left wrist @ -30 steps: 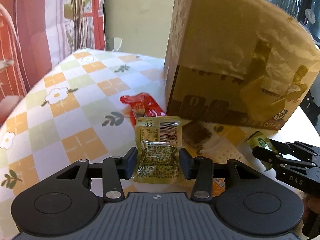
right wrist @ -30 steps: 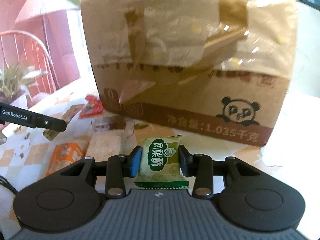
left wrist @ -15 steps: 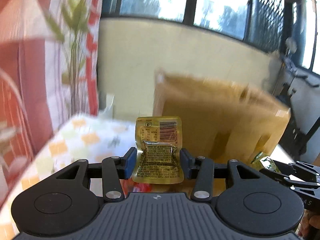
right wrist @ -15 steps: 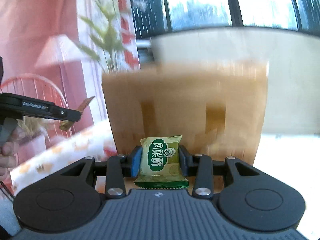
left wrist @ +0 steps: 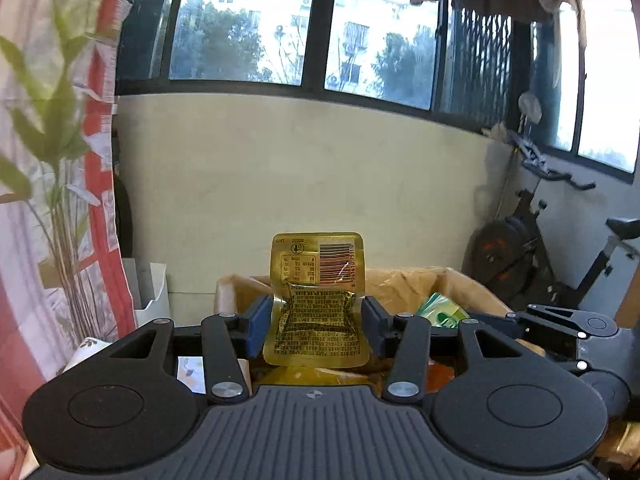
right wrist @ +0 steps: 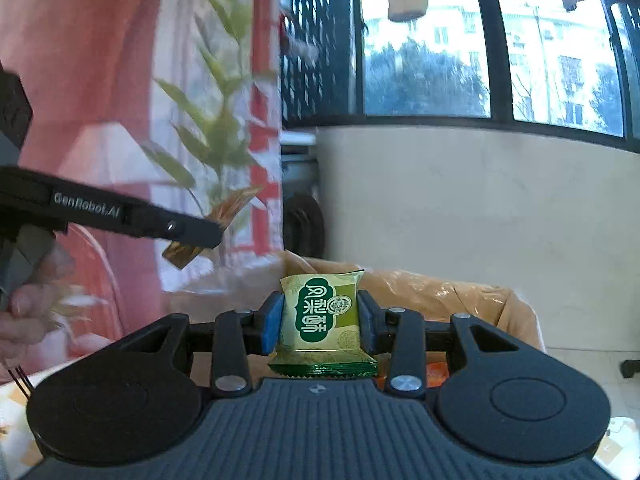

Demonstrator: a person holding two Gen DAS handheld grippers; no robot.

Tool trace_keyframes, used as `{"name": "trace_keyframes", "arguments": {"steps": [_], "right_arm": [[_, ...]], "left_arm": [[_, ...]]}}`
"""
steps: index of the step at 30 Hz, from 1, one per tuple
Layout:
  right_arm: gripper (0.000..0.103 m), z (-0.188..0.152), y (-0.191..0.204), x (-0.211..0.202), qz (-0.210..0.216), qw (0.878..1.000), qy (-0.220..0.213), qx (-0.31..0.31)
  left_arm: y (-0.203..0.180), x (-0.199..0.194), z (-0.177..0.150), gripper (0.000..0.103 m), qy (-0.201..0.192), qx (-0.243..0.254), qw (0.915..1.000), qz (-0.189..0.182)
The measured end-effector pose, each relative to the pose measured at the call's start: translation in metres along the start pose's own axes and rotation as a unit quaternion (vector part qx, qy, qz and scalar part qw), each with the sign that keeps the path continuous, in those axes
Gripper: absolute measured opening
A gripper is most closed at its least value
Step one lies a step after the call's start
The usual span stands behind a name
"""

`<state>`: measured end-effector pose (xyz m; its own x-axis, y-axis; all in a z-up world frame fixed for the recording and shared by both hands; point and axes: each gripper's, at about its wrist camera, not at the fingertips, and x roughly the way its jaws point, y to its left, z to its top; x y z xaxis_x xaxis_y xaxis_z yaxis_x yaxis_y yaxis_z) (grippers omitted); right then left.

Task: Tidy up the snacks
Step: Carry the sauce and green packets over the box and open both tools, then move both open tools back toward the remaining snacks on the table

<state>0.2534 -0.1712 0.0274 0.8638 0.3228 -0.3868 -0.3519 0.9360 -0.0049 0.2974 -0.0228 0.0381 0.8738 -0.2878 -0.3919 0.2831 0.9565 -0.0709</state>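
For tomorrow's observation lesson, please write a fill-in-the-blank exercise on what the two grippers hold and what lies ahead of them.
1. The left gripper holds a ____ packet with a barcode.
2. The right gripper grips a ____ packet between blue pads.
3. Just beyond both packets stands an open ____ box.
4. Behind the box, above the pale wall, is a dark-framed ____.

Missing words: yellow; green; cardboard; window

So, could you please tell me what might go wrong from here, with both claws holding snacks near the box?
1. The left claw pinches the yellow sachet only by its thin, crumpled edges, so it may slip out before it is over the cardboard box.
2. The right claw, holding the green packet, is close beside the left one; they could knock together at the box opening.
3. A snack released early may land outside the box.
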Motion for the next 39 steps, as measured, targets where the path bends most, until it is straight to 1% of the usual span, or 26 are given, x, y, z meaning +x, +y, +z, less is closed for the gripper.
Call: {"name": "trace_keyframes", "arguments": {"steps": [2,4,6,7,10,13,15,17,21,24,28,32,35,39], "right_arm": [[0.041,-0.002,-0.004,0.018,-0.007,1.000,0.017,0.006],[0.041,-0.004,-0.004,0.033,-0.020,0.999,0.034,0.006],[0.044,-0.007,-0.006,0.042,-0.024,0.998,0.048,0.012],[0.044,-0.009,-0.006,0.044,-0.021,0.998,0.052,0.018],[0.058,-0.010,-0.007,0.040,-0.018,0.998,0.049,0.023],[0.058,-0.010,-0.005,0.029,-0.012,0.999,0.036,0.024],[0.058,-0.013,-0.005,0.010,-0.006,0.999,0.023,0.032],[0.058,-0.015,-0.002,-0.005,-0.004,0.999,0.009,0.040],[0.058,-0.024,0.005,-0.035,0.005,0.998,-0.015,0.060],[0.058,-0.034,0.012,-0.050,0.013,0.997,-0.022,0.070],[0.058,-0.052,0.023,-0.063,0.021,0.997,-0.021,0.076],[0.058,-0.073,0.030,-0.061,0.021,0.996,0.009,0.091],[0.058,-0.091,0.034,-0.057,0.015,0.995,0.041,0.094],[0.058,-0.116,0.040,-0.045,0.021,0.991,0.092,0.093]], "left_arm": [[0.002,0.022,0.002,0.052,0.029,-0.011,0.9995,-0.003],[0.002,0.037,0.002,0.052,0.045,-0.021,0.9986,-0.016],[0.000,0.049,0.002,0.058,0.061,-0.019,0.9977,-0.025],[0.000,0.053,0.000,0.058,0.069,-0.019,0.9970,-0.029],[0.004,0.055,-0.003,0.062,0.075,-0.021,0.9967,-0.023],[0.007,0.045,-0.009,0.062,0.075,-0.026,0.9967,-0.019],[0.013,0.031,-0.012,0.062,0.072,-0.024,0.9969,-0.021],[0.015,0.017,-0.016,0.062,0.066,-0.014,0.9976,-0.017],[0.031,-0.016,-0.024,0.062,0.061,-0.002,0.9981,-0.007],[0.052,-0.037,-0.034,0.062,0.061,-0.015,0.9980,0.007],[0.078,-0.051,-0.053,0.061,0.072,-0.044,0.9961,0.025],[0.090,-0.044,-0.081,0.059,0.106,-0.072,0.9914,0.025],[0.091,-0.039,-0.102,0.057,0.128,-0.087,0.9879,0.018],[0.088,-0.029,-0.131,0.057,0.160,-0.105,0.9815,0.009]]}}
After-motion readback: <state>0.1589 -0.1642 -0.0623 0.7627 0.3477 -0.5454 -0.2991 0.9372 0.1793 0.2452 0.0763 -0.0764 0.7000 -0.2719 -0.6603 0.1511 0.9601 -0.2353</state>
